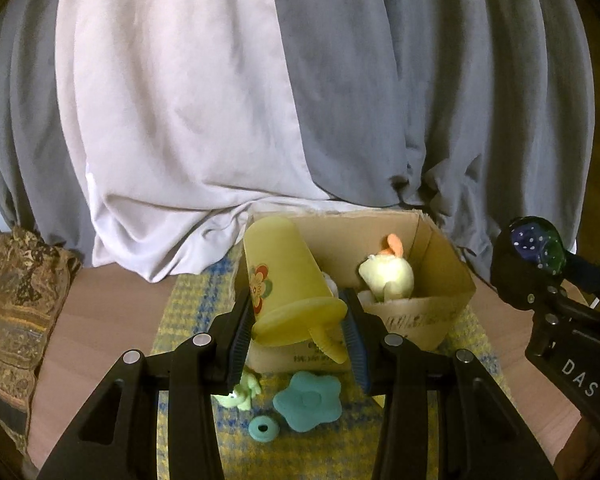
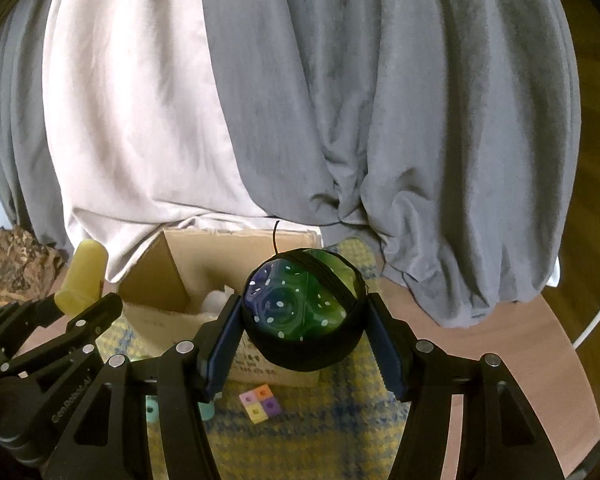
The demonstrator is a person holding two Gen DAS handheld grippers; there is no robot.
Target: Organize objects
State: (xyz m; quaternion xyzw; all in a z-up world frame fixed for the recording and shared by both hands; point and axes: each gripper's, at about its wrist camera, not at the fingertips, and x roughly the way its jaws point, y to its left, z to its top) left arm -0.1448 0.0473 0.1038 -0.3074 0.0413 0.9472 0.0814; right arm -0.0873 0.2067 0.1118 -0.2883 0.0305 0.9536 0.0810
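My left gripper (image 1: 298,334) is shut on a yellow cup (image 1: 288,280) with a flower print, held tilted over the near left edge of an open cardboard box (image 1: 440,264). A yellow plush toy (image 1: 388,272) lies inside the box. My right gripper (image 2: 304,328) is shut on a round green and blue dotted ball (image 2: 300,304) with a black band, held above the box's near right corner (image 2: 156,276). The ball (image 1: 536,248) also shows at the right of the left wrist view.
On the yellow and blue checked mat (image 1: 188,308) lie a teal flower-shaped piece (image 1: 306,400), a teal ring (image 1: 263,429), a small green figure (image 1: 242,394) and a multicoloured cube (image 2: 259,401). A patterned cushion (image 1: 16,308) stands left. Grey and white curtains (image 1: 260,100) hang behind.
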